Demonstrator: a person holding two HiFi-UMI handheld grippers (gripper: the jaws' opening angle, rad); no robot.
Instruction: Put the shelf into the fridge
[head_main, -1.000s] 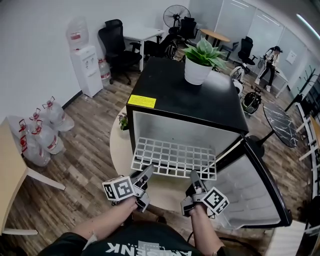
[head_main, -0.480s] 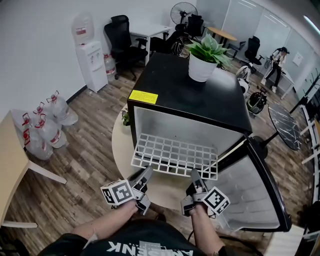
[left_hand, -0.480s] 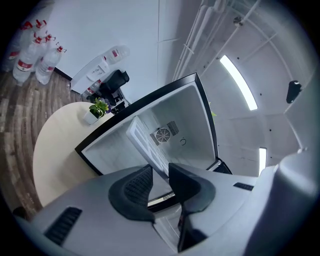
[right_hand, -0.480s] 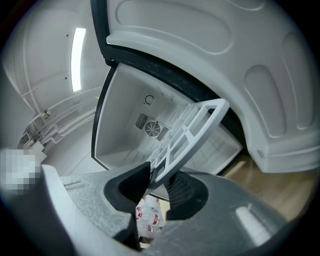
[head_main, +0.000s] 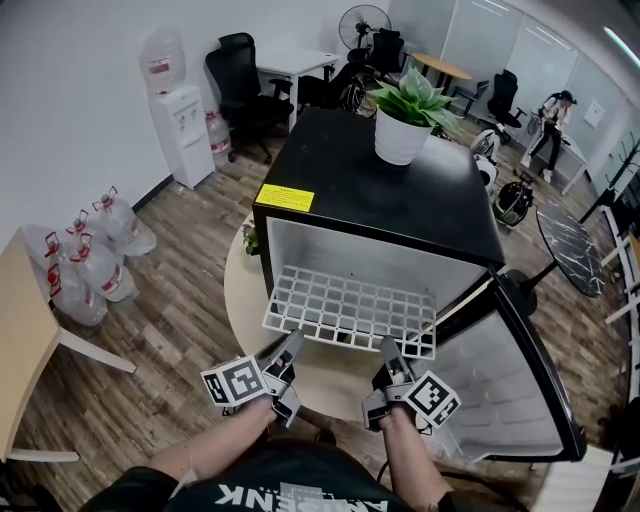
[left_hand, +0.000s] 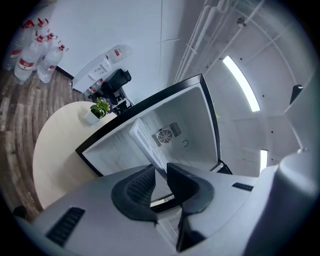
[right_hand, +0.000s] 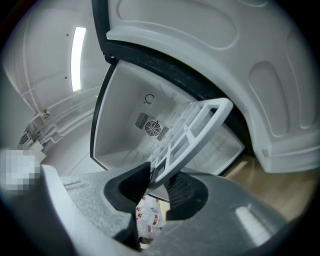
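Your left hand-held gripper (head_main: 294, 342) and right hand-held gripper (head_main: 388, 349) clamp the shelf (head_main: 350, 310) by its near edge, at 6 o'clock of the fridge (head_main: 380, 190). The left gripper view shows the shelf only edge-on.

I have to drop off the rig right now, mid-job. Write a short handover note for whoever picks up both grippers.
Left gripper: shut on the front edge of the shelf, left side.
Right gripper: shut on the same edge, right side.
Fridge: on the round table, door open to the right, potted plant on top.
Done: shelf held roughly level, rear edge at the opening, most of it sticking out.
Left: slide it fully in, release both, back out.
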